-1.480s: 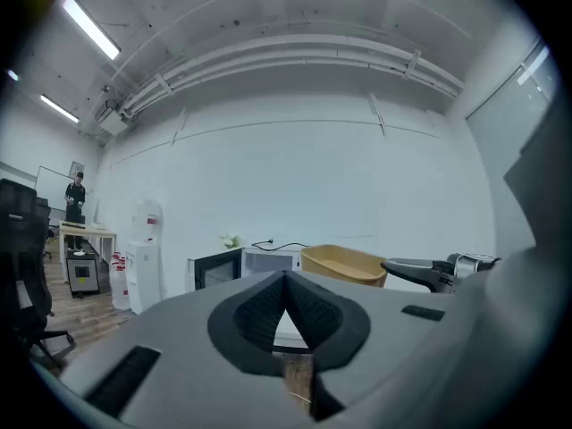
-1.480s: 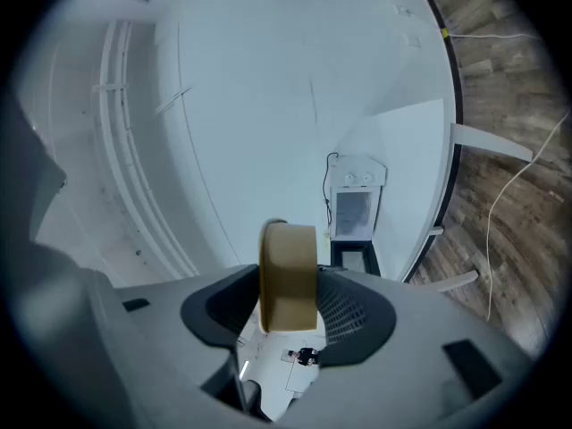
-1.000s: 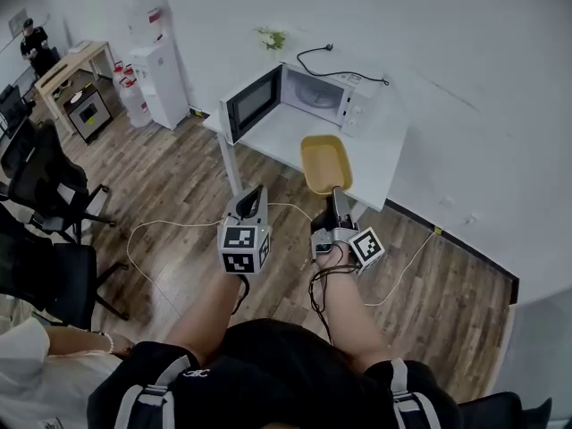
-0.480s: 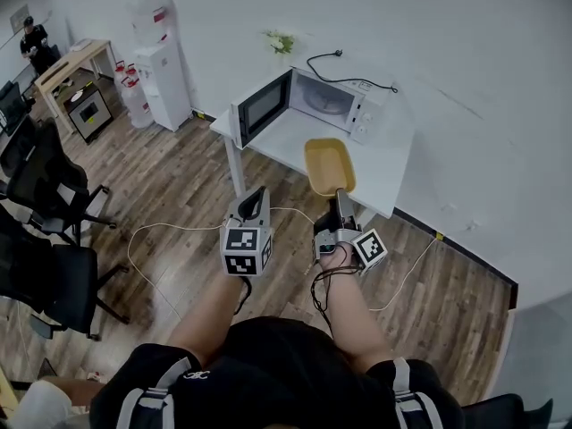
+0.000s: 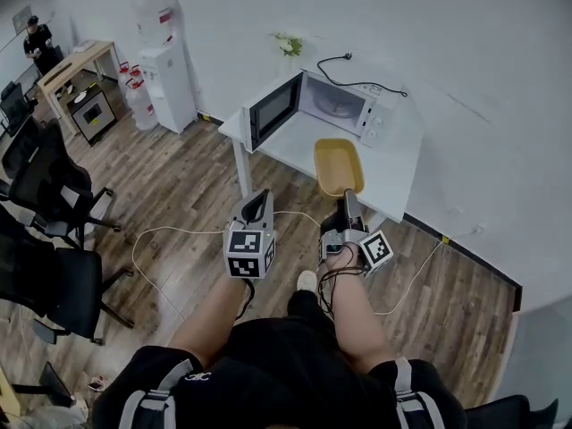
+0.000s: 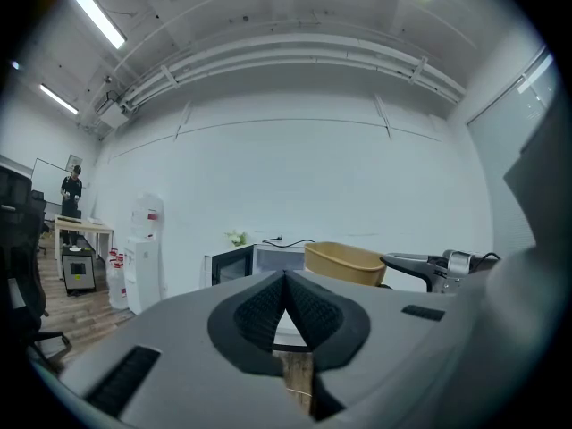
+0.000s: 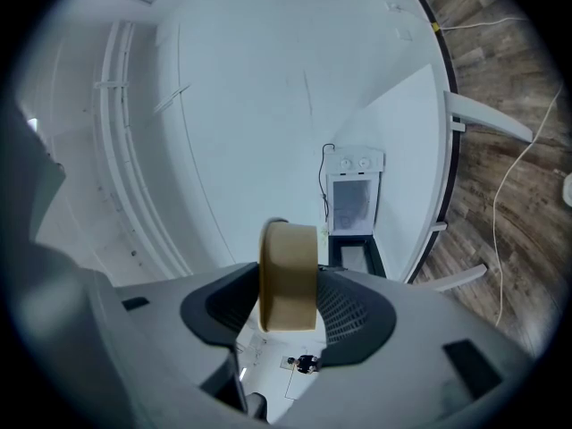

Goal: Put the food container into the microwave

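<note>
My right gripper (image 5: 347,206) is shut on the near rim of a yellow food container (image 5: 338,165), holding it out level above the table's front edge. The right gripper view shows the container (image 7: 288,275) edge-on between the pads. A white microwave (image 5: 332,105) stands at the back of the white table (image 5: 393,172), its door (image 5: 272,110) swung open to the left and its cavity showing. My left gripper (image 5: 258,206) hangs over the floor left of the container, shut with nothing in it; its pads (image 6: 284,304) meet at the tips.
A white cable (image 5: 170,231) loops over the wooden floor in front of the table. Black office chairs (image 5: 49,186) stand at the left. A water dispenser (image 5: 165,83) and a wooden desk (image 5: 71,65) are at the far left wall, with a person (image 5: 37,38) beyond.
Both grippers and the container have come nearer to the table and microwave. The person who was at the lower left edge has gone out of sight.
</note>
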A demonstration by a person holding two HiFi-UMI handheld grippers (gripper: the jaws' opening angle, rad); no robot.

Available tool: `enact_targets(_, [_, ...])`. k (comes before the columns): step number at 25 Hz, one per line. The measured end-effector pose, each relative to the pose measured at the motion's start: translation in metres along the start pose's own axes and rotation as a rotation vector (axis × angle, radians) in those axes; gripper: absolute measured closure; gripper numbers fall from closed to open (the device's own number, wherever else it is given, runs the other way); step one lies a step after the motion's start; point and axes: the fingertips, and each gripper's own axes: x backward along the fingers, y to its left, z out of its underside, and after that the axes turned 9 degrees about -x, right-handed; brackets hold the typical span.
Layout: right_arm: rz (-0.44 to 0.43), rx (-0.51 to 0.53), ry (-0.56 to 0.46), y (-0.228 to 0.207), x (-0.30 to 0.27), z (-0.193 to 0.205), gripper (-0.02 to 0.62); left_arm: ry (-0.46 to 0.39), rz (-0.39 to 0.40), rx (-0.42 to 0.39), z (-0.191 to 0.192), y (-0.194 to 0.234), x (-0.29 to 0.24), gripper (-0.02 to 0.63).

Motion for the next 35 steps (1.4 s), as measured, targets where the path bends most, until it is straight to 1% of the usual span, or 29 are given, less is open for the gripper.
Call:
enact_targets(4, [-0.002,-0.005,-0.008,-0.009,-0.014,-0.005,0.385,0.003,0.001,-0.011,0.005,0.007,-0.015,0.597])
enact_targets(11, [-0.005,-0.005,-0.006,-0.021,-0.055,-0.024,0.385,0.001,0.003,-0.017,0.002,0.015,-0.062,0.597])
enact_targets(24, [0.014,-0.016,0.001,-0.058,-0.158,-0.077,0.385,0.031,-0.006,-0.014,0.011,0.033,-0.178,0.597])
enact_targets(28, [0.039,-0.022,0.004,-0.077,-0.186,-0.096,0.385,0.043,-0.012,-0.008,0.014,0.036,-0.213,0.597])
enact_targets(32, [0.052,-0.029,0.011,-0.084,-0.217,-0.108,0.385,0.06,-0.013,-0.003,0.014,0.041,-0.249,0.597])
enact_targets(35, [0.084,-0.024,0.014,-0.098,-0.241,-0.125,0.385,0.072,-0.015,0.0,0.013,0.043,-0.283,0.597])
